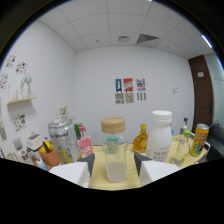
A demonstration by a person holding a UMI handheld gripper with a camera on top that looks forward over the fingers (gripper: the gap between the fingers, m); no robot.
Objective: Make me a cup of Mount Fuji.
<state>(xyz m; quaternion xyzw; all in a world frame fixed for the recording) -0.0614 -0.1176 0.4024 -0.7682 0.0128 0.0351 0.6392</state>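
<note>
Glass bottle [114, 150] with a tan lid is seen upright on the pale wooden table [131, 170], between the two white fingers of the gripper [114, 167]; gaps are visible at both sides, so the fingers are spread and nothing is grasped. White contents are noted in its lower part. Behind it, one silver can [63, 141] with unreadable lettering, one pink bottle [85, 145], one amber syrup bottle [141, 139], one white jug [160, 136] with a faint label, and one yellow can [199, 140] are counted. Three posters [129, 90] are seen on the wall, text illegible.
</note>
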